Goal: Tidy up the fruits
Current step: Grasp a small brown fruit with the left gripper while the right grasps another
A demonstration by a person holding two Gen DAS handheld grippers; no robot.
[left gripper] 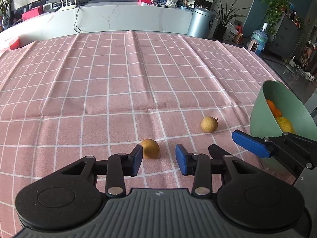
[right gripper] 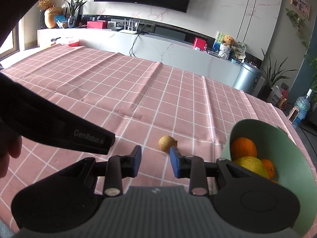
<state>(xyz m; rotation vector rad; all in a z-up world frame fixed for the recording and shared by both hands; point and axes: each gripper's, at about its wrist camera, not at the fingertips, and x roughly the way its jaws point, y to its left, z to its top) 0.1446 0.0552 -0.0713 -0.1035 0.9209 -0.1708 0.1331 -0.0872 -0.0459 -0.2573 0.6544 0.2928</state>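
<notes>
Pink checked counter [left gripper: 118, 79] carries two loose yellow-brown fruits, near fruit [left gripper: 150, 148] just ahead of the released left gripper [left gripper: 158, 159], far fruit [right gripper: 167, 143] ahead of the released right gripper [right gripper: 155, 162], both seemingly bound for the green bowl [right gripper: 287, 138].

Green bowl [left gripper: 263, 107]: cut off at 3 o'clock edge, left wrist view; lower rim hidden behind right hand-held gripper [left gripper: 249, 142]. Near tan fruit [left gripper: 151, 148]: partly covered by left hand-held gripper [left gripper: 158, 159] pad. Oranges [right gripper: 243, 148], lemon [right gripper: 250, 165]: partly hidden. Shelf labels at 12 o'clock: illegible.
</notes>
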